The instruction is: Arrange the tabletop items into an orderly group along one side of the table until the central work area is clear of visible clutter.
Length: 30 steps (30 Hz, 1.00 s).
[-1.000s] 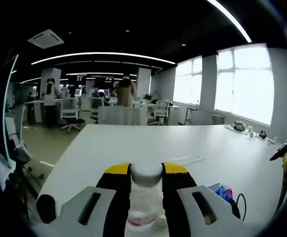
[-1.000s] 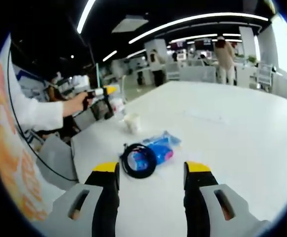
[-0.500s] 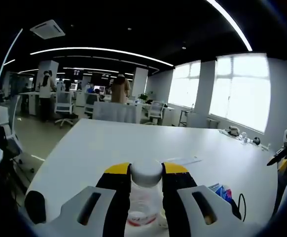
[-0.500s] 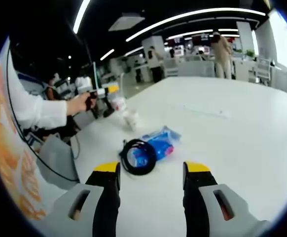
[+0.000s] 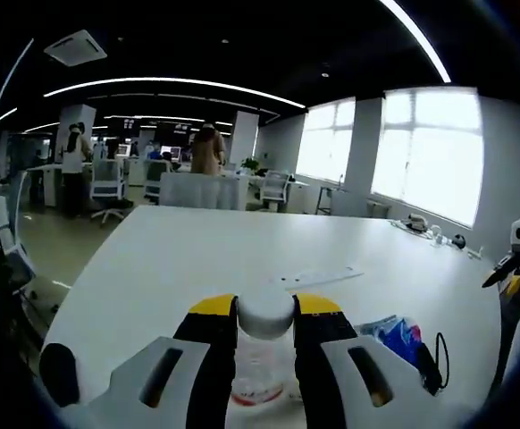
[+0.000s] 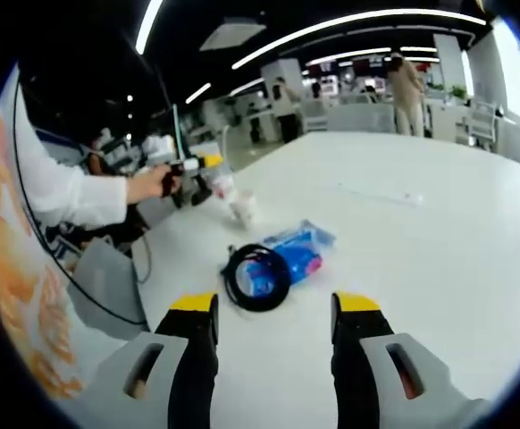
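My left gripper [image 5: 264,308] is shut on a clear plastic bottle [image 5: 262,375] with a white cap, held upright between the yellow-tipped jaws above the white table [image 5: 197,250]. To its right lie a blue packet [image 5: 394,332] and a black cable coil [image 5: 434,357]. My right gripper [image 6: 273,308] stands open over the table [image 6: 439,250], just short of the cable coil [image 6: 255,277], which rests partly on the blue packet [image 6: 297,255]. Beyond them a hand holds the left gripper [image 6: 196,170] with the bottle [image 6: 240,206] near the table's left edge.
A thin clear strip [image 5: 318,277] lies further out on the table; the right gripper view shows this strip [image 6: 376,195] too. Small items [image 5: 430,231] sit at the far right edge. A white sleeve [image 6: 54,201] reaches in from the left. People and office chairs stand beyond the table.
The left gripper view has shifted, so more of the blue packet and cable coil shows. The bottle stays gripped. The right jaws stay open over the coil.
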Each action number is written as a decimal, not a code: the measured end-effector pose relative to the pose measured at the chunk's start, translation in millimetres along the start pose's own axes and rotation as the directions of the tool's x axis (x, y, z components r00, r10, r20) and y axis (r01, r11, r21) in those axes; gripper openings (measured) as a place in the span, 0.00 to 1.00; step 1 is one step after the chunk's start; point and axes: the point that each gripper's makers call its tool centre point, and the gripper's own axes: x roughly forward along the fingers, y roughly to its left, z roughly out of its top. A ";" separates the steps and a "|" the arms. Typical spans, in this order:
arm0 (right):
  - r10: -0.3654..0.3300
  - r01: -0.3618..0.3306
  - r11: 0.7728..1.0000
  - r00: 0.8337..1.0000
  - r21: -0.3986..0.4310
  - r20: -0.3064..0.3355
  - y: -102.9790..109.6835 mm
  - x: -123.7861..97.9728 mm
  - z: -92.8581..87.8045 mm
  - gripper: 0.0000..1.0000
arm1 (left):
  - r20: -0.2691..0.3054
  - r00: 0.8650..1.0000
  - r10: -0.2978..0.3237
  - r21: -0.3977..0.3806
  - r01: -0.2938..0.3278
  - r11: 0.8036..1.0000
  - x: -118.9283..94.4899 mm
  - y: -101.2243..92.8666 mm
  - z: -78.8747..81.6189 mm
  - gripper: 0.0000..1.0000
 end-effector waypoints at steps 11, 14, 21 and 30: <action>0.002 -0.002 1.000 1.000 0.005 -0.003 -0.3 0.9 -1.4 0.48 | -0.024 1.000 -0.019 0.031 0.020 0.999 1.6 -3.5 -3.4 0.22; 0.002 -0.002 1.000 1.000 0.003 -0.005 -0.9 1.1 -1.8 0.48 | -0.028 0.999 -0.020 0.042 0.021 0.999 0.5 -3.3 -4.2 0.22; -0.005 0.005 1.000 1.000 0.009 -0.007 -3.8 0.4 -4.1 0.48 | -0.040 0.999 -0.030 0.068 0.033 0.997 -0.3 -6.4 -4.8 0.21; -0.003 0.003 1.000 1.000 0.009 -0.013 -4.6 1.7 -6.6 0.48 | -0.083 0.996 -0.038 0.122 0.048 0.991 1.0 -11.2 -5.2 0.21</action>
